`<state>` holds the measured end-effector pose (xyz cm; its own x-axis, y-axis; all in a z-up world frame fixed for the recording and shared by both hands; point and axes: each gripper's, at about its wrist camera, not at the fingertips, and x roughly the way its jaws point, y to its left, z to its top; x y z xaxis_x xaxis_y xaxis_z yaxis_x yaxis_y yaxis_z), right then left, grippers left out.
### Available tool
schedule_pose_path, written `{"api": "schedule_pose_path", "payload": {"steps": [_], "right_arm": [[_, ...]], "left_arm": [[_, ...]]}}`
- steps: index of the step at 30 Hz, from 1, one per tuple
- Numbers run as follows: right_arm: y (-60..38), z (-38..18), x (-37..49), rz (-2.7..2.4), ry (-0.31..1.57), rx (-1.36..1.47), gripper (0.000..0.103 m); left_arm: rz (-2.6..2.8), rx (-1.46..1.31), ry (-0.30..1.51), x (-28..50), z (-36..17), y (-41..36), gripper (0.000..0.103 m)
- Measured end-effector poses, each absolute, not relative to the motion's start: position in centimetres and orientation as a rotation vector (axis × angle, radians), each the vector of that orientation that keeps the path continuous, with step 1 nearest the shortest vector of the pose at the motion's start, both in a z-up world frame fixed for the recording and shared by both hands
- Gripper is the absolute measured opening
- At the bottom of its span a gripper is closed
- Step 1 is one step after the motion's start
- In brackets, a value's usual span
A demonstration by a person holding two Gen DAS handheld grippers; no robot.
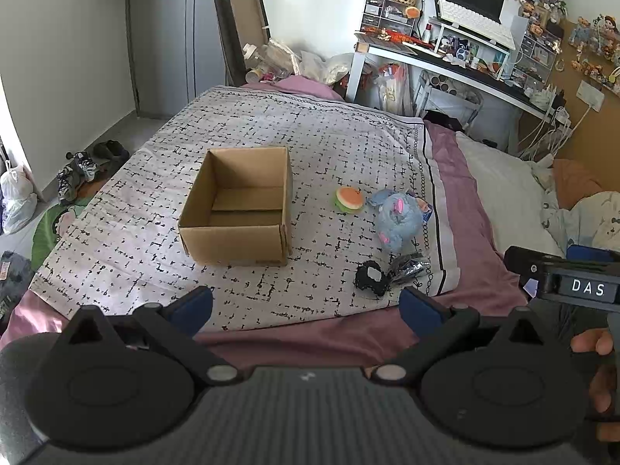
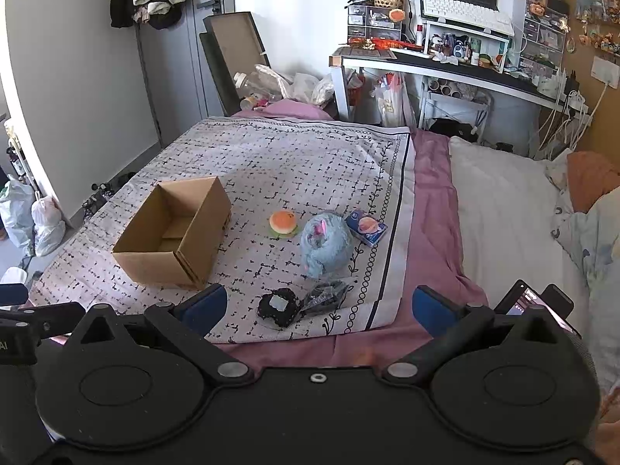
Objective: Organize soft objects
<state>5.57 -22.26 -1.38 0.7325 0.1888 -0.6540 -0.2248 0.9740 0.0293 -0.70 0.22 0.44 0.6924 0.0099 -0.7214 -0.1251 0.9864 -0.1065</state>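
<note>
We see the cardboard box (image 2: 174, 232) open-topped on the patterned blanket (image 2: 271, 162); right of the box lie a burger plush (image 2: 283, 223), a blue plush (image 2: 325, 242) and a black plush (image 2: 279, 307), all apart from it

My left wrist camera looks forward and down along my left hand-held gripper (image 1: 306, 304) from the near edge of the bed (image 1: 348, 333), facing the far wall. My right wrist camera does the same along my right hand-held gripper (image 2: 319, 306), standing further right. Both views share the patterned cover (image 1: 162, 240), the cardboard box (image 1: 238, 209) and the cluttered table (image 1: 445, 62) beyond. Each catches the other gripper at its edge.
</note>
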Motion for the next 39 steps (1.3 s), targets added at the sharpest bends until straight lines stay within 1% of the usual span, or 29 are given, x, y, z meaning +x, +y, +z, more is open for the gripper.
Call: {"api": "schedule_pose_path", "payload": {"steps": [39], "right_arm": [[-22.23, -1.26, 5.31, 0.235, 0.704, -0.054, 0.103]], "left_arm": [[0.075, -0.146, 0.796, -0.95, 0.84, 0.04, 0.102]]}}
